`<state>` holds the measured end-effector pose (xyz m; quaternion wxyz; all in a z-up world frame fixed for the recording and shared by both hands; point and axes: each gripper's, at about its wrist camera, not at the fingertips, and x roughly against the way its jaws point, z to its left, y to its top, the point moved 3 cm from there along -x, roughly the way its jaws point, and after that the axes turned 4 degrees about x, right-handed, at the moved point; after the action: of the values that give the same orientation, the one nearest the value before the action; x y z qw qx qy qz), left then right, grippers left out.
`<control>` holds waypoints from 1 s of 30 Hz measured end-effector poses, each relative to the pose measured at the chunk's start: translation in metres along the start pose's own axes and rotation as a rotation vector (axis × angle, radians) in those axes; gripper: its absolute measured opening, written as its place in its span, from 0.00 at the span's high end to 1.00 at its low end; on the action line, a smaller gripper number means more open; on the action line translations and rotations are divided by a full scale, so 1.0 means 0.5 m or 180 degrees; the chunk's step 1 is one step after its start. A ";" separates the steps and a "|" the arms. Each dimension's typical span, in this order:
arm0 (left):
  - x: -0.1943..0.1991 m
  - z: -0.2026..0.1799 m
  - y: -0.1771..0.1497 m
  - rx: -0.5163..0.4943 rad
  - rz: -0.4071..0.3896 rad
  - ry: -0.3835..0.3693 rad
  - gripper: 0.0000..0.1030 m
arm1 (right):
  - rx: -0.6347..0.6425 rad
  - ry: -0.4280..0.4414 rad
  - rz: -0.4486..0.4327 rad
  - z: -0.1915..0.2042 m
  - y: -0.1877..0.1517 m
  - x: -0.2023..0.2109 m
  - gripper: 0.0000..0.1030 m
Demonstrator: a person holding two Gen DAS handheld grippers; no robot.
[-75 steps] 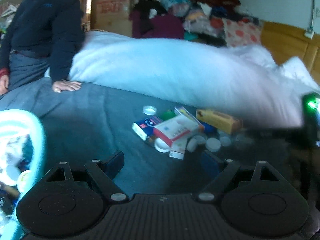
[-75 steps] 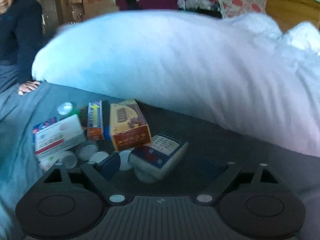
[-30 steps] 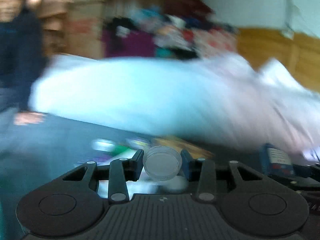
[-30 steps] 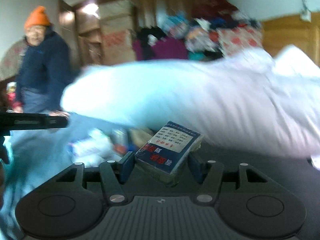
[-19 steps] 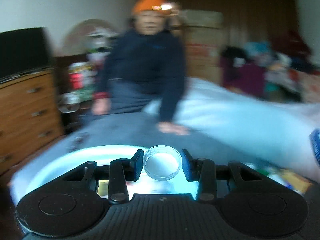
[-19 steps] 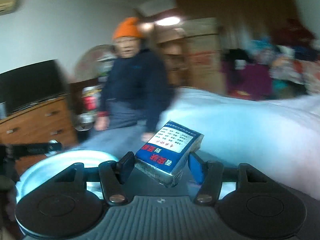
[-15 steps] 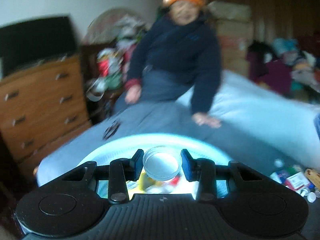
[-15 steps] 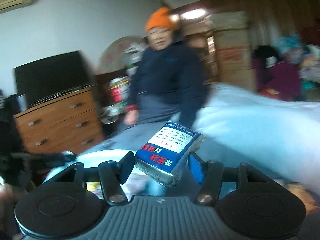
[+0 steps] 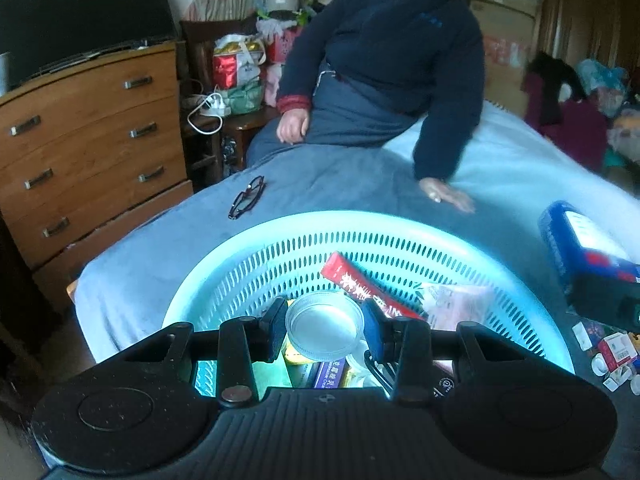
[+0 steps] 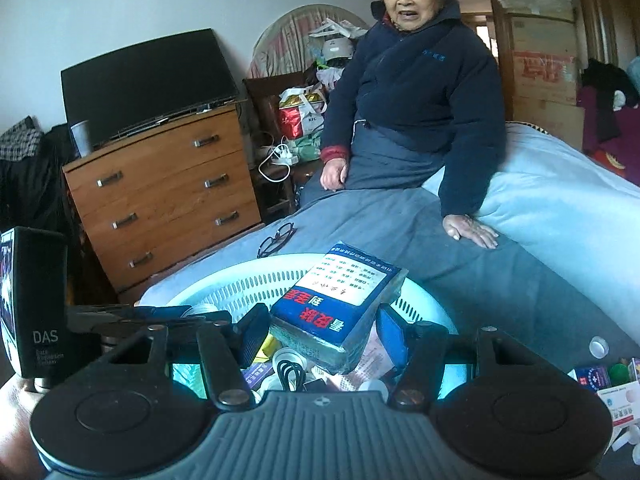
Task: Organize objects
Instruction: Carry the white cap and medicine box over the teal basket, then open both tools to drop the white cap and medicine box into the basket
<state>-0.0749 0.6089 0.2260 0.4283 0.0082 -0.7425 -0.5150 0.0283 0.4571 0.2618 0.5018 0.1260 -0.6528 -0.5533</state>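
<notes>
Left wrist view: the left gripper is clamped on a clear round lid, poised over the pale blue basket on the bed, presumably for dropping in. The right gripper pinches a blue packet, shiny, white-labelled, tilted above the same basket.

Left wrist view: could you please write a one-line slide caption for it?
Left gripper holds a clear round lid above the turquoise basket of packets.
</notes>
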 end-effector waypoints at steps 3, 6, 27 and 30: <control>-0.009 0.004 -0.003 0.0024 0.0016 -0.0016 0.61 | 0.0004 -0.0002 0.0002 0.000 -0.005 0.002 0.40; -0.010 0.002 -0.004 0.0019 0.0015 -0.0027 0.61 | -0.0005 -0.0015 0.0014 -0.010 -0.009 -0.007 0.40; -0.012 -0.017 -0.007 -0.0022 0.0013 -0.0058 0.61 | -0.0023 0.0015 0.0055 -0.032 -0.029 -0.015 0.40; -0.011 -0.021 -0.007 -0.0037 0.0011 -0.0060 0.61 | -0.0031 0.0014 0.0053 -0.034 -0.029 -0.015 0.40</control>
<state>-0.0659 0.6017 0.2209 0.4222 -0.0005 -0.7435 -0.5186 0.0396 0.4474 0.2434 0.5085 0.1194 -0.6500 -0.5520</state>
